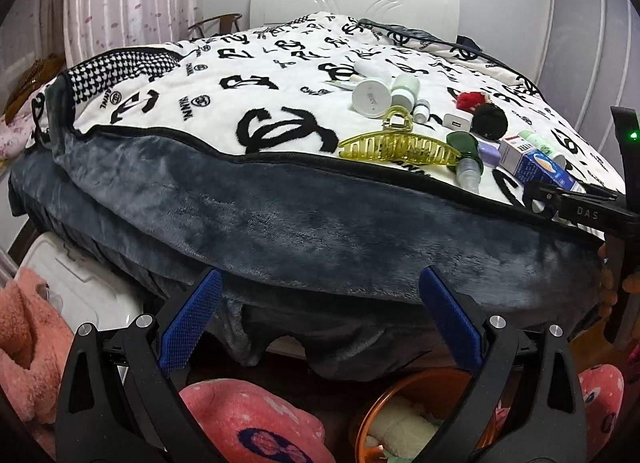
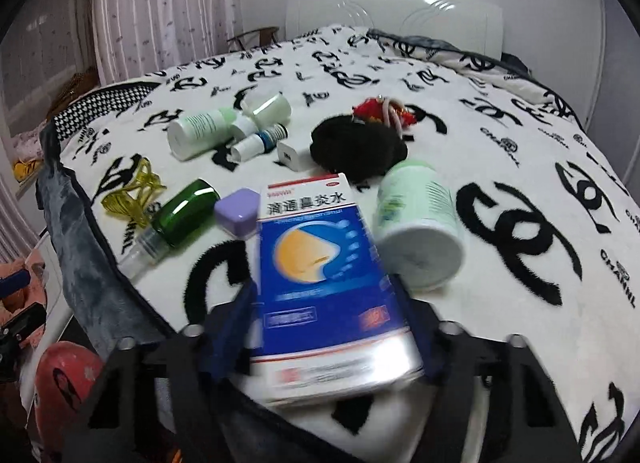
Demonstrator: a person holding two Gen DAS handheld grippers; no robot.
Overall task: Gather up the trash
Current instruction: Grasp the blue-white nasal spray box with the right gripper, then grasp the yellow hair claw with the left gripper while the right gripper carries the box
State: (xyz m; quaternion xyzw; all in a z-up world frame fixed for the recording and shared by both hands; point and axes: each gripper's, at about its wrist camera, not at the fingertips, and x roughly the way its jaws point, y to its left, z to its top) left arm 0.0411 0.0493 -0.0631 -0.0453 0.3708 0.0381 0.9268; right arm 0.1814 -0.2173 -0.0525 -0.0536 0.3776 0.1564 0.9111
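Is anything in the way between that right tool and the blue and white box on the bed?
Nothing visible. The blue and white box already sits between the right tool's two fingers, which flank its sides. The purple cap and the pale green bottle lie close beside the box's far end, not in front of the tool.

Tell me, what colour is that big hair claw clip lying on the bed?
Translucent yellow hair claw clip, clearest in the left wrist view.
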